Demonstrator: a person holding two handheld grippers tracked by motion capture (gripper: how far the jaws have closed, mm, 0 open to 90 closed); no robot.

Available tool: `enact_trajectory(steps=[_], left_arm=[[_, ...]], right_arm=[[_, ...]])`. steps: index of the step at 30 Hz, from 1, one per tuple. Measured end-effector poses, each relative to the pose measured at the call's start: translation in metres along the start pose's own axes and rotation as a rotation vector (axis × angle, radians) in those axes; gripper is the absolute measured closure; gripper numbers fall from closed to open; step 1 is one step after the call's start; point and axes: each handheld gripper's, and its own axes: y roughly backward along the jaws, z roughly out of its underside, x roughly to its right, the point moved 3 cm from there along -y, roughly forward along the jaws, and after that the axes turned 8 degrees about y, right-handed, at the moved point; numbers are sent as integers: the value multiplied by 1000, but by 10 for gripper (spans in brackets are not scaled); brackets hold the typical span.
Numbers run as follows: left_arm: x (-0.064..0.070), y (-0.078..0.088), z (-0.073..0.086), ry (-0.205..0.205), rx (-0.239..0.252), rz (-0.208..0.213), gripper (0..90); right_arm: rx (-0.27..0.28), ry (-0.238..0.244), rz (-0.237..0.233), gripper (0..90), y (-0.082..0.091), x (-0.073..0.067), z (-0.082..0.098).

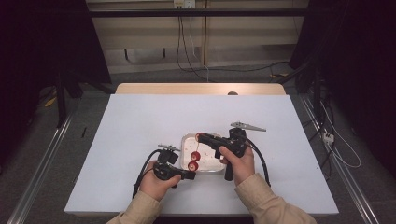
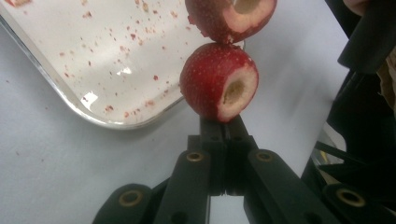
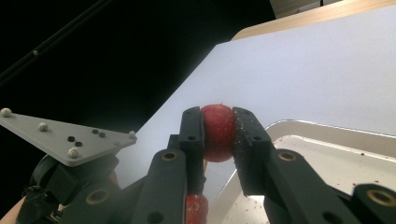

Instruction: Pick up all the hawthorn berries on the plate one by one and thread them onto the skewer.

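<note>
High view showed the right gripper (image 1: 201, 138) pinching one red fruit (image 1: 198, 136) over the far side of the tray (image 1: 183, 143). Near it, the left gripper (image 1: 190, 174) was shut tight. A stack of cored fruits (image 1: 196, 155) rose from its tip, pointing toward the pinched fruit.

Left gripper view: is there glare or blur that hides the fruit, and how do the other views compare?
Left gripper view: small glare spots on the metal tray, cored red fruit sharp, near linkage soft. Right gripper view: dark background, red fruit between the jaws evenly lit, tray rim bright. High view: white table cover well lit, surroundings dark, fruits small.
</note>
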Motion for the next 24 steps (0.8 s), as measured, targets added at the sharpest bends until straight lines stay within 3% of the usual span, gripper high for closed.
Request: enact_trajectory(steps=[1,2,4,8,17,24], left_arm=[[1,2,-3,3,11,5,900],[0,3,-4,-11,3,-19,900],[-3,4,-3,3,13,-4,900],[-4,4,-1,-7,3,-21,899],[-5,2,-2,-25,-2,-38,899],[-6,-1,-5,-19,2,-47,898]], right_arm=[[-27,5,-19,754,-3,-3,3],[-41,23,-25,754,-6,-7,8],[-17,41,-8,754,-8,-12,9],[-25,3,-14,750,-11,-9,11],[-16,13,-13,739,-6,-6,8],[4,38,17,499,5,2,4]])
